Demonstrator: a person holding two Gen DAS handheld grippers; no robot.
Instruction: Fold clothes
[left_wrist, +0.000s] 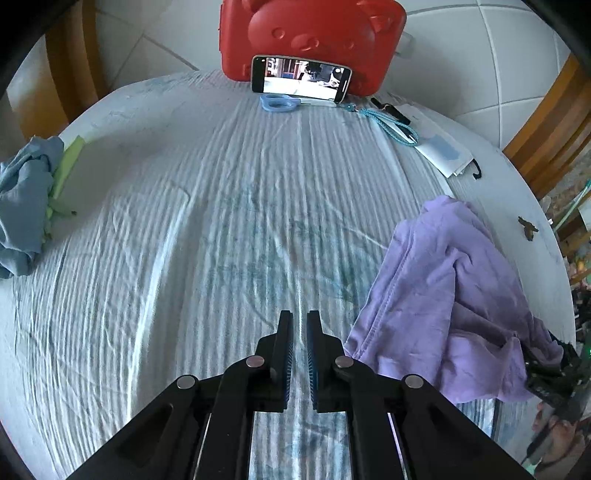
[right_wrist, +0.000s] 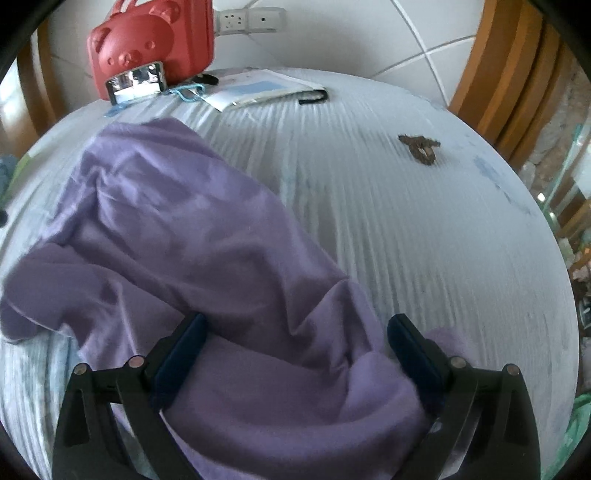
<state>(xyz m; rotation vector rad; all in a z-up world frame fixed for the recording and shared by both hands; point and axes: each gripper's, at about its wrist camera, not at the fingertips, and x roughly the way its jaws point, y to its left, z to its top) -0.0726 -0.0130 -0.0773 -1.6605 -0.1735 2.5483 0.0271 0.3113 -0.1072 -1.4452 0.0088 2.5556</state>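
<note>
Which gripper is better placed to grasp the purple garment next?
Right. The right gripper is open with the purple garment between its fingers; the left gripper, nearly closed, is over bare sheet.

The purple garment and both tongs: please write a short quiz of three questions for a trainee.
1. True or false: the purple garment is already folded flat.
2. Which tongs have the garment between their fingers? A) left tongs B) right tongs
3. What leans on the red case?

Key:
1. False; it lies crumpled.
2. B; they stand wide open around it. The left ones are nearly closed, holding nothing.
3. A phone.
</note>
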